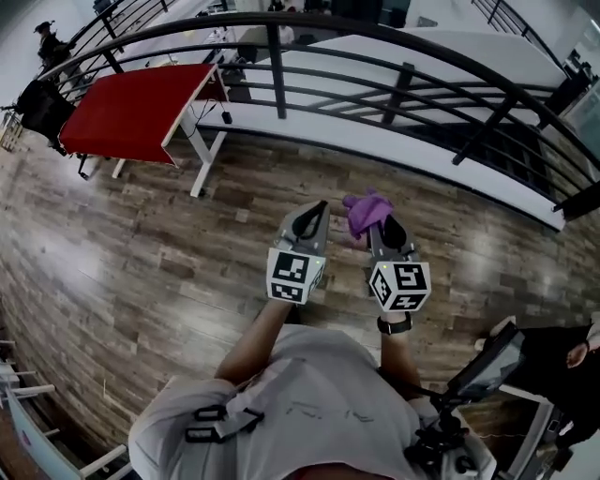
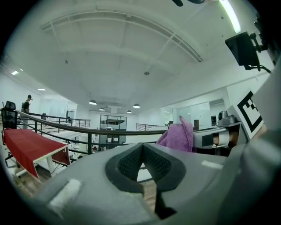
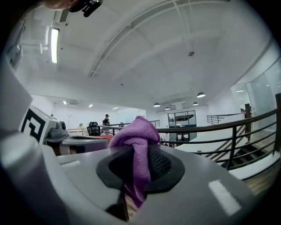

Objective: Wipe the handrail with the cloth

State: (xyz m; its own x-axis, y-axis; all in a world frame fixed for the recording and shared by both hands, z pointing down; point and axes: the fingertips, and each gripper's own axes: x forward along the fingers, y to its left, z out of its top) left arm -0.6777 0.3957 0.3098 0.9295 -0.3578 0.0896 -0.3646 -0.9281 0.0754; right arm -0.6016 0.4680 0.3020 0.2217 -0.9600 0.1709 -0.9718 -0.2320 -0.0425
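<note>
**A:** What stage is this at? Nothing seems to have been wiped yet.

**B:** Approach stage, it'd be judged. The left gripper (image 1: 317, 211) is held well short of the handrail (image 1: 309, 19), with its jaws shut together and nothing caught between them. Just to its right, the purple cloth (image 1: 366, 208) is pinched in the right gripper (image 1: 382, 225). It's also well short of the handrail, and no contact is made.

**A:** So what's needed next?

**B:** Probably the cloth has to be carried forward and up to the top bar, then pressed on so it can be dragged along.

**A:** Which way is the cloth pointed?

**B:** Its long axis is lined up with the jaws. The bunched end is poked out past the tips toward the handrail, and the tail is trailed back between them. The handrail itself is run left to right across the front.
</note>
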